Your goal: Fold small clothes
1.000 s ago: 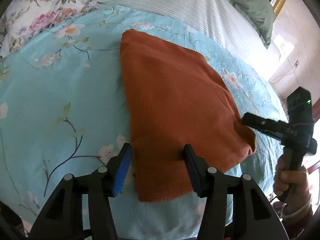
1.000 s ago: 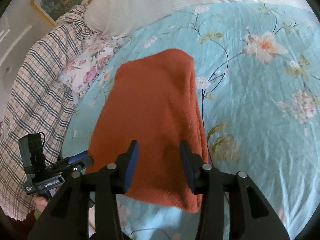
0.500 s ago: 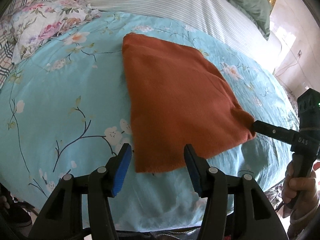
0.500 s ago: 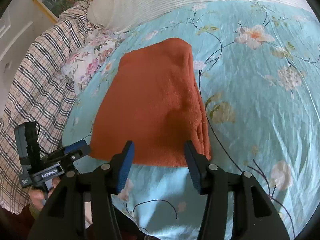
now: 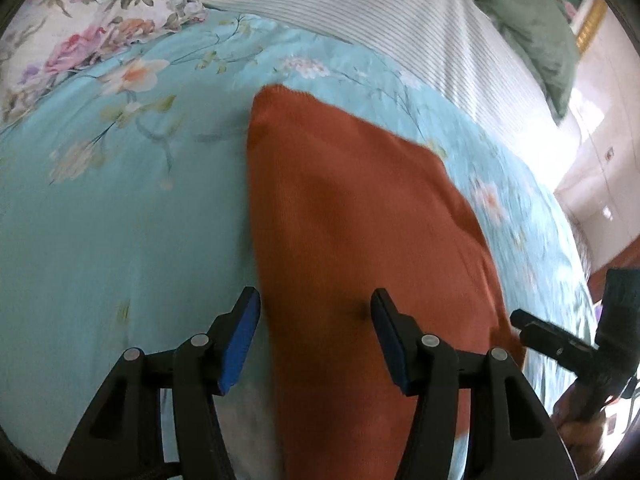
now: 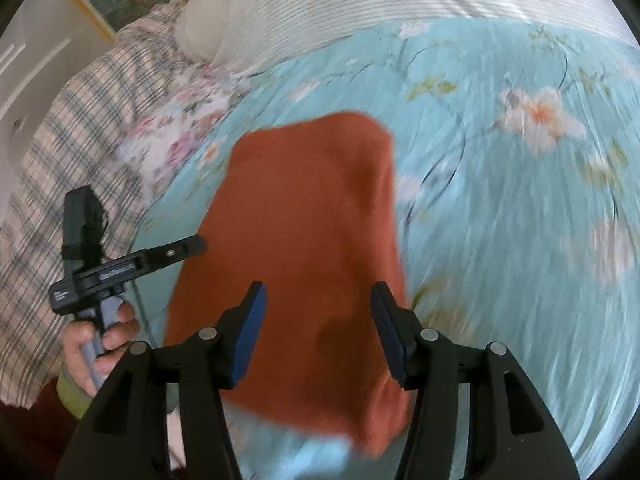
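Observation:
A folded rust-orange cloth [image 5: 352, 208] [image 6: 304, 208] lies flat on the turquoise floral bedspread [image 5: 120, 220]. My left gripper [image 5: 314, 296] hovers over its near left edge. Its jaws are opening and grip nothing: the left finger is over bedspread, the right finger over cloth. My right gripper [image 6: 317, 288] stands open above the cloth's near right part, with cloth below the gap but not pinched. Each gripper appears in the other's view: the right gripper [image 5: 520, 320] by the cloth's right corner, the left gripper [image 6: 192, 246] by its left side, held by a hand [image 6: 100, 336].
A floral pillow [image 5: 80, 20], a white striped pillow [image 5: 360, 8] and a green pillow [image 5: 520, 12] line the far side of the bed. A plaid blanket [image 6: 60, 160] lies at the left. Open bedspread [image 6: 500, 220] stretches right of the cloth.
Both grippers drew back off the cloth's near edge half a second ago and have now come forward over it again. Their jaws stand slightly wider. The cloth has stayed in place.

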The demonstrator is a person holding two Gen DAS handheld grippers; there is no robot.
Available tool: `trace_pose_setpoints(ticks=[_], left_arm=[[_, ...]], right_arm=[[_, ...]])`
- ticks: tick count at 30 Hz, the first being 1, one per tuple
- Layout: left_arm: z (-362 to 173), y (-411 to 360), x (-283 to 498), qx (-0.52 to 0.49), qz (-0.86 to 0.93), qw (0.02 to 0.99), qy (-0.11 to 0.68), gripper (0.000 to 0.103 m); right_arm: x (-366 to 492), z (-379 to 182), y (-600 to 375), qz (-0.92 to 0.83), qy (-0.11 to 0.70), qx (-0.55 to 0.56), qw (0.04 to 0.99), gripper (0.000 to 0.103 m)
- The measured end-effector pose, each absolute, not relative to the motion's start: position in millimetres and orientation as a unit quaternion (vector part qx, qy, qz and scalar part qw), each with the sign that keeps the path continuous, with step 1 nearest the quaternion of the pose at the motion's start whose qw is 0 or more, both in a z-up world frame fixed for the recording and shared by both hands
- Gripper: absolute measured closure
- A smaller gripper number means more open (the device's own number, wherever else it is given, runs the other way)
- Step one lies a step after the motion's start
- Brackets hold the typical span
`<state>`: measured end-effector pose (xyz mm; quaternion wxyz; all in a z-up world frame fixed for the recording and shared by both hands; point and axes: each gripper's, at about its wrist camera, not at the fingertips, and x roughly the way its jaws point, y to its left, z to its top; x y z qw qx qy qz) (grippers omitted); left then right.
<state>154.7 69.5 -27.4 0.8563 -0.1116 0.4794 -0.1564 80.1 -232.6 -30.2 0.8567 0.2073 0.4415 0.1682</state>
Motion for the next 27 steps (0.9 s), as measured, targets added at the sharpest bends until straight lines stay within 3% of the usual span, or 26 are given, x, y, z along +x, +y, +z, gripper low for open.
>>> trace_pose_setpoints(ticks=[9,10,11,13,16,17,25,27], left_arm=[[-43.6,74.6,251.2,-0.156,-0.137,0.847,0.490,0.045],[-45.9,74.9,258.7,-0.159,-0.137,0.845,0.493,0.045],[-48.3,73.6,266.5,-0.162,-0.137,0.843,0.495,0.045],[-51.6,70.1,283.5,-0.159,-0.138,0.842,0.497,0.046],[-46.3,67.3,302.4,-0.147,-0.136,0.854,0.479,0.070],[-44.8,66.4,308.3,-0.139,-0.129,0.859,0.475,0.073],[-32.2,67.3,313.2,-0.112,-0.079,0.879,0.457,0.072],[-22.5,70.2,298.4,-0.110,-0.075,0.885,0.447,0.070]], right_arm=[[186.5,-66.7,-256.1,0.186,0.458,0.283,0.822,0.048],[190.0,-68.4,-253.7,0.188,0.460,0.282,0.821,0.067],[190.2,-65.5,-251.3,0.187,0.454,0.278,0.826,0.079],[184.8,-54.6,-250.9,0.178,0.432,0.267,0.843,0.084],[184.0,-55.6,-252.4,0.155,0.437,0.243,0.852,0.084],[186.1,-62.2,-253.6,0.154,0.447,0.248,0.845,0.084],[163.4,-32.8,-258.6,0.146,0.434,0.240,0.856,0.082],[149.4,-18.8,-255.0,0.153,0.426,0.234,0.860,0.075]])
